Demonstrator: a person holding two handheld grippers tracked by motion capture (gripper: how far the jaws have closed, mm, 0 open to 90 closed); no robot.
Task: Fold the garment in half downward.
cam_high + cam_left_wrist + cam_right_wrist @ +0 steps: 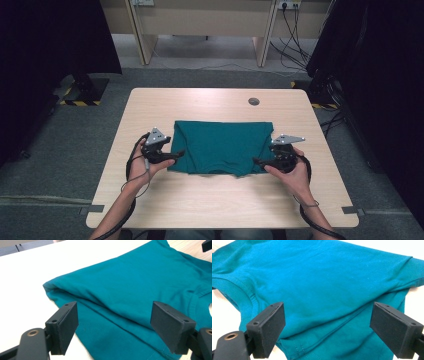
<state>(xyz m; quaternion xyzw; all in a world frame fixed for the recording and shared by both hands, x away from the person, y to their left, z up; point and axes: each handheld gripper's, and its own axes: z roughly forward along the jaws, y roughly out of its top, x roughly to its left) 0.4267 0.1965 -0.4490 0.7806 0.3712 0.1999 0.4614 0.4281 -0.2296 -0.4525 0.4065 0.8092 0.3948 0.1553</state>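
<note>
A teal T-shirt [220, 146] lies folded in half on the wooden table [210, 200], its neckline at the near edge. My left gripper [179, 153] hovers at the shirt's near left corner, open, with nothing between its jaws. In the left gripper view the folded shirt [140, 285] spreads just beyond that gripper [117, 327]. At the near right corner my right gripper [256, 161] stands open too, and in its own view the shirt [324, 282] lies under and ahead of the wide-set jaws of that gripper [327, 330]. Neither pair of pads presses on the cloth.
A round grey cable grommet [254, 101] sits in the table's far right part. Bare tabletop surrounds the shirt on all sides. Dark curtains flank the table, and desk legs and cables stand on the floor beyond.
</note>
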